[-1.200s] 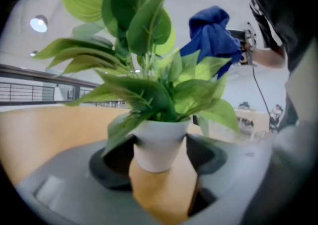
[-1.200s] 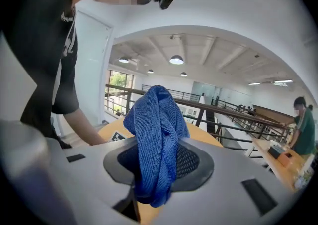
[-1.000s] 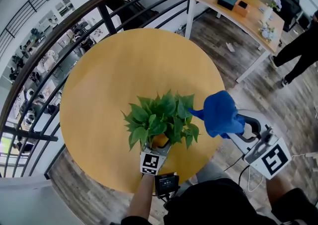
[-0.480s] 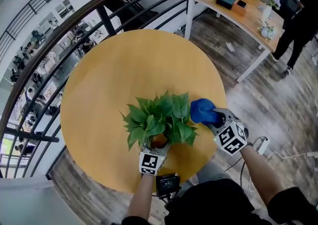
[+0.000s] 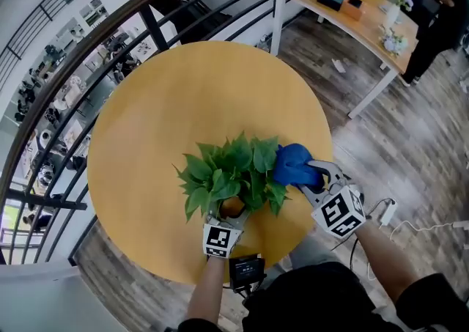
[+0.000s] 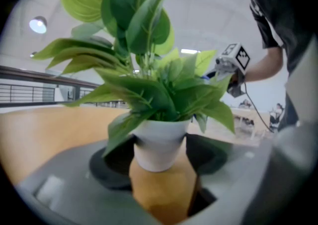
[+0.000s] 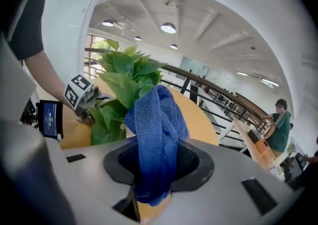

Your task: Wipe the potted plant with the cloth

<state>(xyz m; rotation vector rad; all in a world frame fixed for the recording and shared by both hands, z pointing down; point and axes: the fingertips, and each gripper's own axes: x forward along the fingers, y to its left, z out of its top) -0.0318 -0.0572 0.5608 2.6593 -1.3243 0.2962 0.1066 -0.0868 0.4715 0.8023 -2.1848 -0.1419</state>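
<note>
On the counter (image 5: 183,96), the potted plant (image 5: 233,173) (pot (image 6: 159,144) plain only in the left gripper view) was clasped by the left gripper (image 6: 160,162); the cloth (image 5: 293,164), pinched by the right gripper (image 5: 313,176), was held to its leaves.

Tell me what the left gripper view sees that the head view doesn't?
Only the left gripper view shows the side of the white pot, squeezed between the fingers of the left gripper, plus a ceiling lamp. Only the head view shows the whole round shape of the yellow table and the wood floor. Both show the green leaves and the right gripper; the blue cloth it holds is clear only from above.
</note>
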